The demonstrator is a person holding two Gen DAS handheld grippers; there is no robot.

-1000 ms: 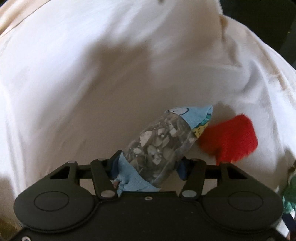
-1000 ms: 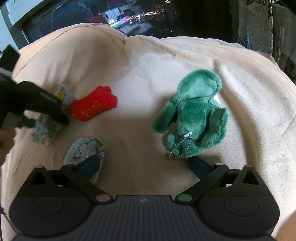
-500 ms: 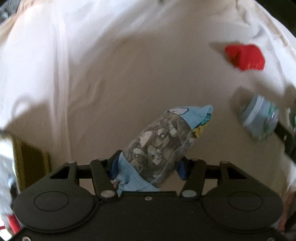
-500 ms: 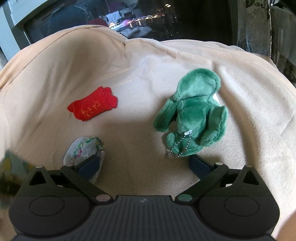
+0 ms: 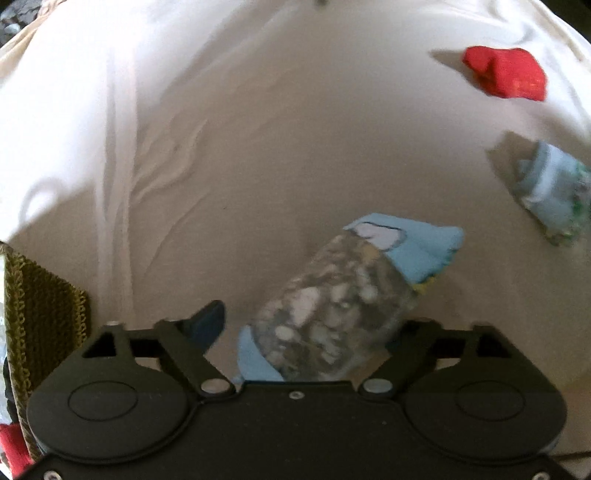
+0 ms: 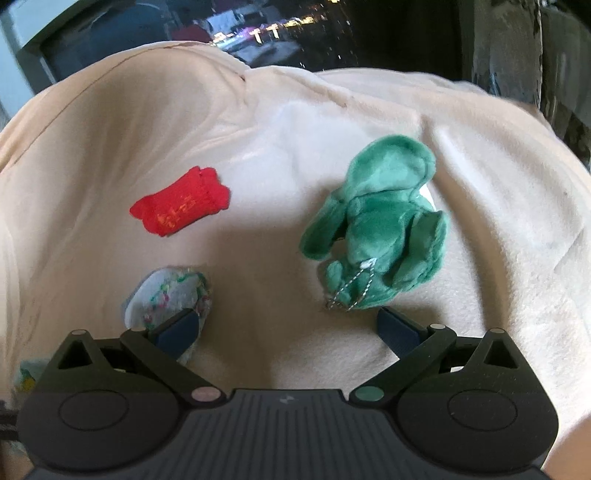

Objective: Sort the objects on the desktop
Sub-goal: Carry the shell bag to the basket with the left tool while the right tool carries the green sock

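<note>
While my left gripper stands with its jaws spread apart, the blue packet of pebbles lies between them at lower centre of the left wrist view. The left finger is clear of the packet; contact on the right side is possibly present, but motion blur prevents confirmation.

Left wrist view, left to right:
- An olive knitted item occupies the lower left edge.
- The cream blanket fills the middle of the frame, with creases at centre left.
- The red pouch lies at upper right.
- The pale floral pouch lies at the right edge, below the red pouch and apart from it.

My right gripper is held wide open with nothing between its fingers.

Right wrist view, left to right:
- The floral pouch lies at lower left, partly covered by my left fingertip.
- The red pouch lies above it, at centre left, with gold lettering facing up.
- The green plush toy lies at centre right on the blanket, well apart from both pouches.
- A metal bead chain hangs from the lower end of the toy, just above my right fingertip.
- A dark screen runs along the top edge behind the blanket.
</note>
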